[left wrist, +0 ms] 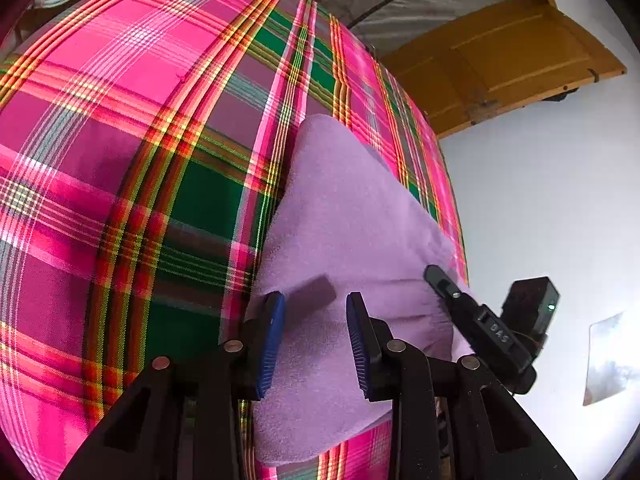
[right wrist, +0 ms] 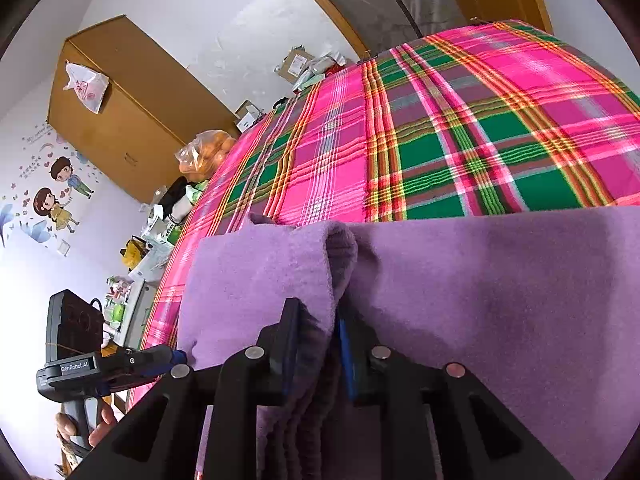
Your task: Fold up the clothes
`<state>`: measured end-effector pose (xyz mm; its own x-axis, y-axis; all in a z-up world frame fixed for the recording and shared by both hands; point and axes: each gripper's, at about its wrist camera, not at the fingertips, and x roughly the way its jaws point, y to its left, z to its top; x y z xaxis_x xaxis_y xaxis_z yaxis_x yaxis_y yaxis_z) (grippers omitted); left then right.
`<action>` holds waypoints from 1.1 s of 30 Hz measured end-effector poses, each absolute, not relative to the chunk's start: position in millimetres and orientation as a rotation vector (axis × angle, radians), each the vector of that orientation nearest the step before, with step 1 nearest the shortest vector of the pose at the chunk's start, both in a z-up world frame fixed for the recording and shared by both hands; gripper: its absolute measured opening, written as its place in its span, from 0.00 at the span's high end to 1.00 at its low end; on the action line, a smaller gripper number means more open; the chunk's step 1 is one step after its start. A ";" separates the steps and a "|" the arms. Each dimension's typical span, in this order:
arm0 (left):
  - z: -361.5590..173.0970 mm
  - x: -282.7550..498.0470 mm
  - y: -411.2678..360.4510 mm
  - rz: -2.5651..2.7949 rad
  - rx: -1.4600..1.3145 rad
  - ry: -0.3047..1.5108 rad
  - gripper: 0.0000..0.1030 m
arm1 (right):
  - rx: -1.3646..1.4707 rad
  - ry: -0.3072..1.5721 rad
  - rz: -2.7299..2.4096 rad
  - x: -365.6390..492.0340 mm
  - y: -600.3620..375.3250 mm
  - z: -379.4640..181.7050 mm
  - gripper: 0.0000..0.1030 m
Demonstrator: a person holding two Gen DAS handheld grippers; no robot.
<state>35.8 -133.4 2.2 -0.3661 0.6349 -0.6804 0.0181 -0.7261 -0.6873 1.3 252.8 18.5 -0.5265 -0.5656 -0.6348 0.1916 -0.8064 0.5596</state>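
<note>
Purple fleece garment (left wrist: pixel 340 216) is spread on the plaid bedcover (left wrist: pixel 140 140) near the bed's edge. In the left wrist view, the left gripper (left wrist: pixel 316 320) is held with its jaws apart above the fleece, nothing between them, seemingly poised for a hold; the other gripper is seen at the garment's far side. In the right wrist view, a bunched ridge of fleece is clamped by the right gripper (right wrist: pixel 318 336), presumably so a layer can be lifted over.

The purple garment (right wrist: pixel 500 300) is matt, fuzzy fleece cloth, the plaid bedsheet (left wrist: pixel 140 140) smooth woven cloth with slight sheen, the left claw (left wrist: pixel 316 340) matt black plastic with ribbed blue pads (left wrist: pixel 272 344).
</note>
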 end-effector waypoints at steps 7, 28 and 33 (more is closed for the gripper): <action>1.7 37.8 -131.9 2.131 -1.466 -0.864 0.69 | 1.160 -0.555 -2.402 12.0 254.4 39.6 0.90; 6.7 66.3 -137.2 2.149 -1.490 -0.786 0.69 | 1.247 -0.655 -2.279 59.0 267.4 12.2 0.63; 8.7 80.2 -137.2 2.159 -1.491 -0.764 0.69 | 1.236 -0.666 -2.248 77.8 267.7 10.7 0.70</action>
<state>80.2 -137.2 8.8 -0.3468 0.6064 -0.7155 -0.0214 -0.7678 -0.6404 77.8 267.7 10.7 -0.4727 -0.6202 -0.6260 0.1791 -0.7632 0.6209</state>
